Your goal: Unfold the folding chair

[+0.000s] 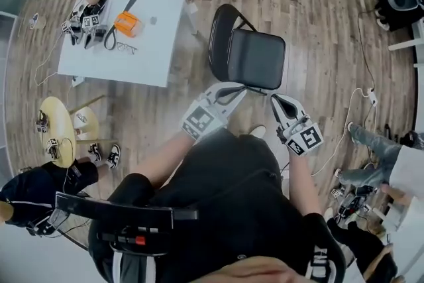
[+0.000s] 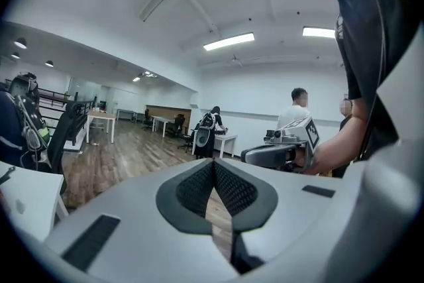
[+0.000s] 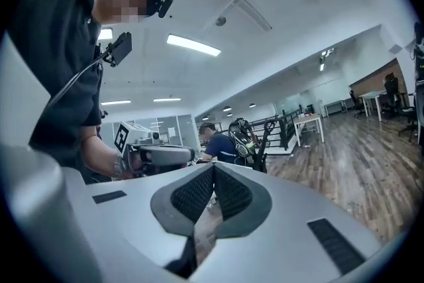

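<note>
The black folding chair [image 1: 255,57] stands on the wooden floor just ahead of me, its seat down and its rounded back on the far left side. My left gripper [image 1: 231,92] is held up near the seat's front edge, jaws closed together with nothing between them. My right gripper [image 1: 279,102] hovers beside it to the right, also shut and empty. Neither touches the chair. In the left gripper view my left gripper [image 2: 213,166] points level across the room, and the right gripper [image 2: 278,153] shows beyond it. The right gripper view shows my right gripper [image 3: 213,173] shut, with the left gripper [image 3: 156,156] past it.
A white table [image 1: 151,43] with an orange object [image 1: 128,24] and tools stands left of the chair, a person seated at its far end. A small round yellow table [image 1: 57,122] is at the left. A person's legs [image 1: 374,156] and floor cables [image 1: 351,103] lie at the right.
</note>
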The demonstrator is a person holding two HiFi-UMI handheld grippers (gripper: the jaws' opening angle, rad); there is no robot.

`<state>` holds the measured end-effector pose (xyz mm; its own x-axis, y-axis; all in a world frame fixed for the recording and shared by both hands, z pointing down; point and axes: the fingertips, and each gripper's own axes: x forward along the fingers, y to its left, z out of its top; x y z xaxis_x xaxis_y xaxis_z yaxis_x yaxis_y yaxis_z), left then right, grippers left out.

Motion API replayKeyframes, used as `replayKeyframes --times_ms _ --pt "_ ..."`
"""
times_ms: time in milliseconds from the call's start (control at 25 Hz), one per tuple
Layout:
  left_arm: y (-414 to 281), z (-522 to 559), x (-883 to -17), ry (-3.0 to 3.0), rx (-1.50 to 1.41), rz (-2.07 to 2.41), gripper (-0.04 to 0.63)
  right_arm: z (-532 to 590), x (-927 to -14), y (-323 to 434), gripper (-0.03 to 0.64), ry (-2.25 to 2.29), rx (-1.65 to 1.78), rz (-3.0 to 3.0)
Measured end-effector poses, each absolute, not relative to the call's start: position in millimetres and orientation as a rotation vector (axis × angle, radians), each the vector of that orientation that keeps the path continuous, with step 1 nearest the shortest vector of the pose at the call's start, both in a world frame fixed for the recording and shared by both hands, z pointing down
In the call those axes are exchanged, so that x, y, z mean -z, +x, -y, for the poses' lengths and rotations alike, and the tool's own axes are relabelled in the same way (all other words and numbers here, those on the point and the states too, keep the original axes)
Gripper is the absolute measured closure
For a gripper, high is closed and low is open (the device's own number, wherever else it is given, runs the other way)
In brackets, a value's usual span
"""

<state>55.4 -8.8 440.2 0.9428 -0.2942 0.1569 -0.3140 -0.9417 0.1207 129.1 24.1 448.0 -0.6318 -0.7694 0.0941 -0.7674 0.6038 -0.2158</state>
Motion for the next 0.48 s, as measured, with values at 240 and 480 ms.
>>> replayKeyframes --times_ms 240,480 --pt "75.7 -12.4 -406.7 2.965 -0.104 0.442 0.591 -38.8 -396.8 129.3 0.609 -1.334 0.231 -2.821" --pt "98.0 -27.5 -392.6 2.964 -0.060 0.458 0.591 -42.7 -373.9 143.1 0.609 -1.317 0.131 -2.856"
